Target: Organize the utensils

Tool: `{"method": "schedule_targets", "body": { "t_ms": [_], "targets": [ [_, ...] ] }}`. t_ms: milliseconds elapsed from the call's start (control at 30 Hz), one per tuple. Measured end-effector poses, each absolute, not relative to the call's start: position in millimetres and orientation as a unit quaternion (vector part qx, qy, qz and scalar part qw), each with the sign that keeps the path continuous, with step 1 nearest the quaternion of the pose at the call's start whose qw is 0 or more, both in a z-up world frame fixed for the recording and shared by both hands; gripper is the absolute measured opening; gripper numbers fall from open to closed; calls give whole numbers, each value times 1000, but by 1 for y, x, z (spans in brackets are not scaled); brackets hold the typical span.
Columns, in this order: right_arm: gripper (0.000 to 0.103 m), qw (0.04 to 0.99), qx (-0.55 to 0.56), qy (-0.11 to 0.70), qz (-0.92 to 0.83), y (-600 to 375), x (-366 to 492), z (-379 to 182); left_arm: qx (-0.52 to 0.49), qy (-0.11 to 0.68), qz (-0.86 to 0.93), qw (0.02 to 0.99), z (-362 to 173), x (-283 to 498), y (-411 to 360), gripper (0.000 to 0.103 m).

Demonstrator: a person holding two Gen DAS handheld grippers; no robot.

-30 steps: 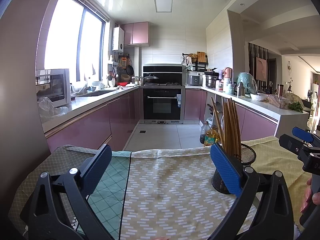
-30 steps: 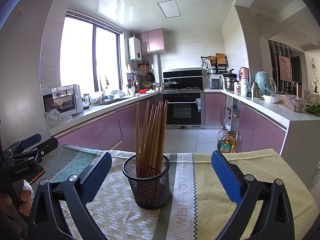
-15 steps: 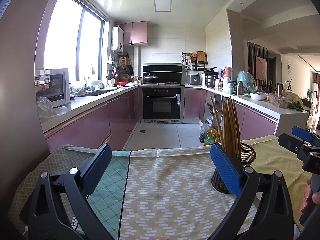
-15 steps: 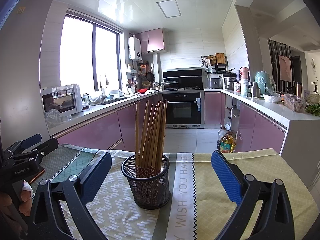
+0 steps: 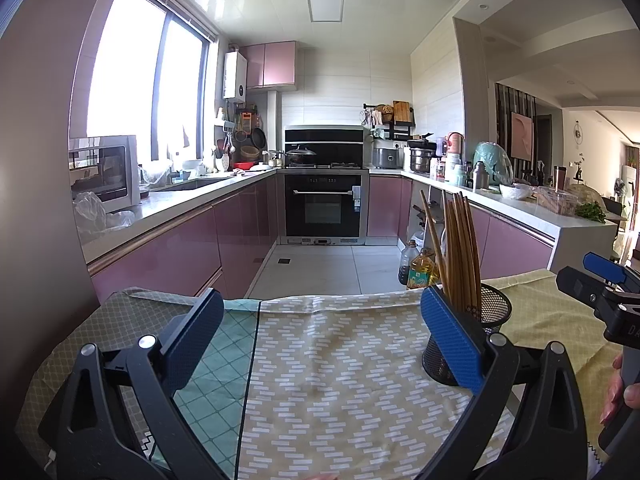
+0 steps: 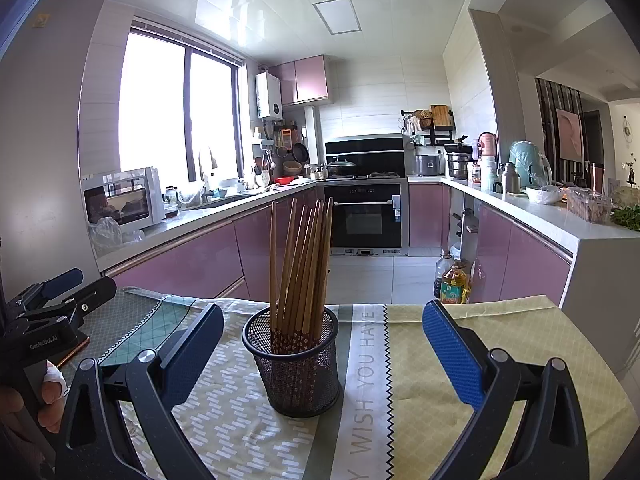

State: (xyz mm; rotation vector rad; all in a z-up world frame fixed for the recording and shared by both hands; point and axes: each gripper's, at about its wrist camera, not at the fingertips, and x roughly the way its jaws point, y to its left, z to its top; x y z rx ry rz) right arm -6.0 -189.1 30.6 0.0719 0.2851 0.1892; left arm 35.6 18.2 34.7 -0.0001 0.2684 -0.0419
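A black mesh cup (image 6: 294,364) stands upright on the cloth-covered table, holding several brown wooden chopsticks (image 6: 302,260) that lean slightly right. My right gripper (image 6: 320,348) is open, its blue pads on either side of the cup and nearer the camera, holding nothing. In the left wrist view the same cup (image 5: 494,312) and chopsticks (image 5: 460,248) sit behind the right pad of my left gripper (image 5: 324,340), which is open and empty over the patterned cloth. Each gripper also shows at the edge of the other's view, held by a hand.
The table carries patchwork cloths (image 5: 340,380) in green, teal and yellow, with a printed strip (image 6: 366,380). Beyond the far table edge are the kitchen floor, oil bottles (image 6: 452,280), pink cabinets and an oven (image 6: 366,216). A phone-like object (image 6: 74,350) lies at the left.
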Motion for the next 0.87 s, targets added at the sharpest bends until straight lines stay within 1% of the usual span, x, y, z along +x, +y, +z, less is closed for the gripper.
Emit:
{"method": "schedule_targets", "body": {
  "t_ms": [567,667,800,867],
  "targets": [
    [96,984,35,147,91,-189,-3,27,17,132,-10,991,33,35,15,97],
    [96,984,35,153,88,-191,-1,25,12,148,-15,989,31,39,16,97],
    [97,978,29,200,61,-210,13,11,-3,185,-15,983,24,48,26,97],
    [97,967,24,252,33,-228,30,-5,-4,214,-12,977,17,58,32,97]
  ]
}}
